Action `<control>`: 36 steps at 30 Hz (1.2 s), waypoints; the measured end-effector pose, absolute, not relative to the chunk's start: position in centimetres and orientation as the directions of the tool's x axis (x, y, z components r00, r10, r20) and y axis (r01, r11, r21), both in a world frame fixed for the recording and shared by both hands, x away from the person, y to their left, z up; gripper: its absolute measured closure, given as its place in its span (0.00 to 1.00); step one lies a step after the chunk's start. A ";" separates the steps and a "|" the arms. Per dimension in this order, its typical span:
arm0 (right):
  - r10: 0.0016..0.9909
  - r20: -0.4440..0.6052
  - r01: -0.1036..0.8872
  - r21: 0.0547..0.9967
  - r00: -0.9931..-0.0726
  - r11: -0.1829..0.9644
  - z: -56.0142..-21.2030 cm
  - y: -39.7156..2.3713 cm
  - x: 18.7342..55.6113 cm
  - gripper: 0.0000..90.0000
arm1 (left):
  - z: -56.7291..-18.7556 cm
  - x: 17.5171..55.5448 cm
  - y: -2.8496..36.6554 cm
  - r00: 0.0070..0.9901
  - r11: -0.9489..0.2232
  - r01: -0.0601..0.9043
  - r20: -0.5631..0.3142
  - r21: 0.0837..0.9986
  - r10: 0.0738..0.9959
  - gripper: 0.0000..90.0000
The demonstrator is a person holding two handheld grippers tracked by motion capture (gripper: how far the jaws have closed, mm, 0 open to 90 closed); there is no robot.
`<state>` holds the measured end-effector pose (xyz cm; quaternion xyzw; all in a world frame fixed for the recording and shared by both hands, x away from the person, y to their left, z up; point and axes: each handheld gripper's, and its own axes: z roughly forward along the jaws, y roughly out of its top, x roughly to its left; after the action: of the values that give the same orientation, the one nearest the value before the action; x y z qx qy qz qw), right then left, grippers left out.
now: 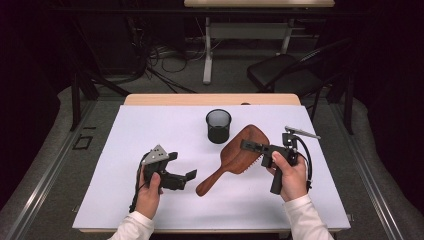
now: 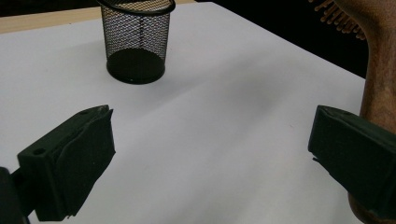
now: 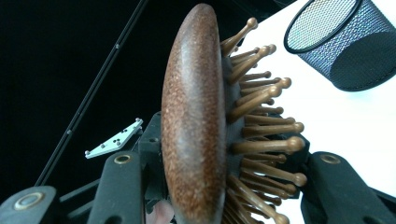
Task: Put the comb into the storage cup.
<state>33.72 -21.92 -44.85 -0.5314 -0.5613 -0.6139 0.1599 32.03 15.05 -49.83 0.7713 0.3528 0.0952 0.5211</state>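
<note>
A brown wooden hairbrush [image 1: 232,157] slants across the middle of the white table top [image 1: 150,125], with its handle pointing toward the near left. My right gripper [image 1: 254,148] is shut on the brush head. In the right gripper view the head [image 3: 194,116] stands on edge between the two jaws, bristles to the right. My left gripper [image 1: 184,166] is open beside the handle's end, with bare table between its jaws [image 2: 210,158]. The handle [image 2: 380,79] rises just behind the right-hand jaw. A black mesh cup [image 1: 218,126] stands upright behind the brush.
The mesh cup [image 2: 135,39] is empty and sits at the table's middle back. Beyond the table's wooden far edge [image 1: 210,99] are a black chair [image 1: 285,72], a second table's legs [image 1: 207,55] and cables on the floor.
</note>
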 end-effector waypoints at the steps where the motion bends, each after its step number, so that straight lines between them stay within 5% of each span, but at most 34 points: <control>1: 0.403 0.832 0.788 0.521 -0.381 -0.330 -44.8 -21.9 33.7 0.55 | -49.9 32.1 15.1 0.731 -0.201 0.450 -0.230 0.870 0.642 0.00; 36: 0.504 0.790 0.722 0.570 -0.350 -0.391 -42.4 -22.8 35.7 0.55 | -49.4 32.1 16.0 0.725 -0.188 0.414 -0.197 0.891 0.661 0.00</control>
<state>35.71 -22.80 -42.38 -0.5631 -0.5445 -0.6153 0.0888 32.11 15.96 -49.41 0.7620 0.3525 0.1162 0.5307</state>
